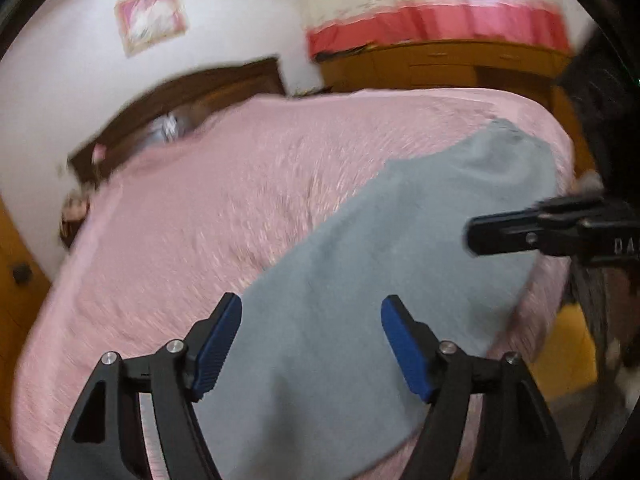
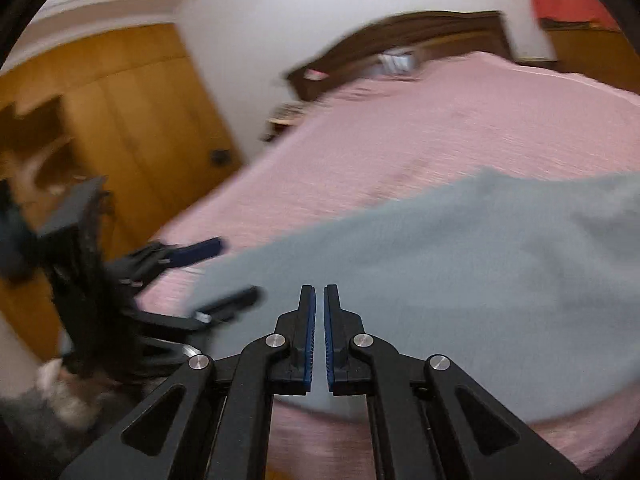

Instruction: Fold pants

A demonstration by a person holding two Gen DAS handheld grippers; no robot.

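- Pants (image 1: 400, 264): a grey garment lying flat on the pink bedspread (image 1: 208, 216), near the bed's nearer edge. In the left wrist view it runs as one long band from the bottom of the frame up toward the far right corner of the bed. In the right wrist view (image 2: 460, 280) it fills the middle and right, one straight edge slanting up to the right.
- Left gripper (image 1: 312, 340): your jaws stand well apart, with nothing between the blue pads (image 1: 218, 344). The gripper is above the pants and tilted downward; the grey cloth shows through the gap, but the pads do not touch it. The right wrist view shows the same gripper (image 2: 224, 272) blurred at the left, its two fingers spread over the cloth's near corner.
- Right gripper (image 2: 319, 340): your jaws are drawn almost together, only a thin slit left between the pads, and no cloth is caught in it. It is over the near part of the pants. In the left wrist view (image 1: 476, 236) its black fingertips enter from the right, over the cloth.
- Surroundings: dark wooden headboard (image 1: 192, 92), framed picture (image 1: 152, 16) on the white wall, wooden wardrobe (image 2: 132, 112), curtain with a red band (image 1: 436, 24).
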